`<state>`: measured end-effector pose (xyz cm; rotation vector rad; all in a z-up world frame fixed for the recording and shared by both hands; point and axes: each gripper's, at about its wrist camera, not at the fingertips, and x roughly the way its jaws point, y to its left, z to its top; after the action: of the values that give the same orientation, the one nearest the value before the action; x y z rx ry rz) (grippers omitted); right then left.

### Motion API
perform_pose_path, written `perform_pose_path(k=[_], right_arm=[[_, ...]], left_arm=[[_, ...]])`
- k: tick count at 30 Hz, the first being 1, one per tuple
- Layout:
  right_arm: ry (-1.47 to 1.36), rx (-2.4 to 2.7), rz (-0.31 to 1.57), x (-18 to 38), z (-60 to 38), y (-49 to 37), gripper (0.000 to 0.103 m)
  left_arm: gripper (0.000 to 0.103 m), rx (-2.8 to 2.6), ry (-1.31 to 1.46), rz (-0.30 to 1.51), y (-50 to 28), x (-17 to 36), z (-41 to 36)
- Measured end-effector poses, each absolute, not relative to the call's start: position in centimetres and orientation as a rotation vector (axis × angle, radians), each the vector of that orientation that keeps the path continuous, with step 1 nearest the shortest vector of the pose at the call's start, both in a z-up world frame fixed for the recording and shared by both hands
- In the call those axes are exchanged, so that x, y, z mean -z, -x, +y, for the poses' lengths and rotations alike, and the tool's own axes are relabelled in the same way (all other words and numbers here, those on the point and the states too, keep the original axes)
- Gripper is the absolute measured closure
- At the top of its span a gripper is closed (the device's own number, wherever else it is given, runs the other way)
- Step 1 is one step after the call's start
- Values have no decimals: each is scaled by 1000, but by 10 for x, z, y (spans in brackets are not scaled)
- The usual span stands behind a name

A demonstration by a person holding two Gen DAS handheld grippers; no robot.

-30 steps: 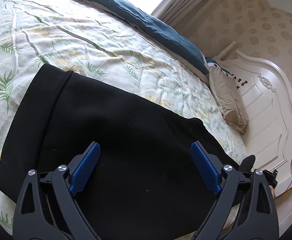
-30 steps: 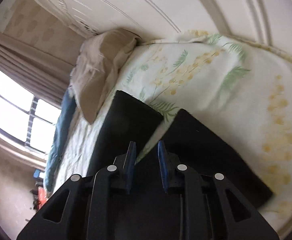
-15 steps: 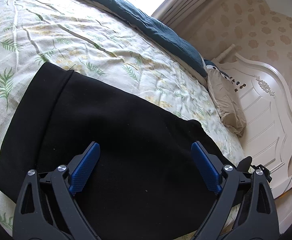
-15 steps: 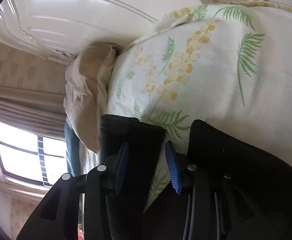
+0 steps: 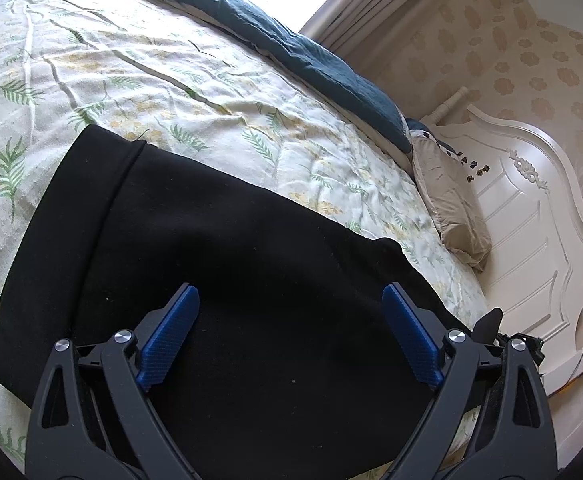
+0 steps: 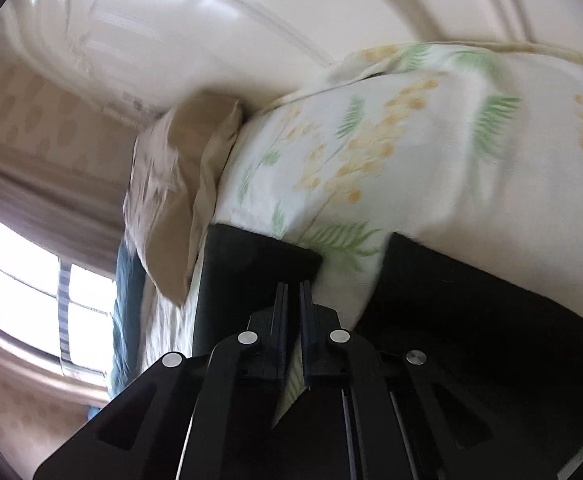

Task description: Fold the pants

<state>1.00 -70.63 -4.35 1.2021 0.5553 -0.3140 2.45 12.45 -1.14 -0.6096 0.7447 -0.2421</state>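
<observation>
Black pants lie flat on the floral bedspread, waistband at the left. My left gripper hovers over them with its blue pads wide apart and holds nothing. In the right wrist view the two leg ends show side by side with a strip of bedspread between them. My right gripper sits over that gap, above the inner edge of the left leg end. Its jaws are nearly together with a thin slit between them. No cloth shows between them.
A dark teal blanket lies along the far side of the bed. A beige pillow rests against the white headboard. A window and curtains stand beyond the bed.
My right gripper opened a little half a second ago, then closed to a thin slit, while the view swung. The left gripper stayed open and barely moved.
</observation>
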Motion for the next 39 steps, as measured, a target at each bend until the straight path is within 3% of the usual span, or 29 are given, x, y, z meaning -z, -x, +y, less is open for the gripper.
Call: perform_pose_path(k=[1,6,9,18,23,27,39], right_arm=[[-1258,251,580,51,-703,-11,93],[-1280,108,621,59,-671,-7,70],[-1252,39,633,52,-654,-12,61],[-1290,26,567,54,-636,-4,58],[-1212,-26,646,48,-617,-16,57],[-1270,-114,570,49,-618,-26,56],[-1245,422,435,41,-700,-10,59]], left_arm=[[10,243,617,744,-24,12,125],[10,245,634,741,-25,12,127],[10,245,629,744,-25,12,127],[10,255,657,735,-23,13,128],[10,263,666,734,-23,14,130],[10,265,664,732,-23,14,130],[10,279,680,732,-23,13,134]])
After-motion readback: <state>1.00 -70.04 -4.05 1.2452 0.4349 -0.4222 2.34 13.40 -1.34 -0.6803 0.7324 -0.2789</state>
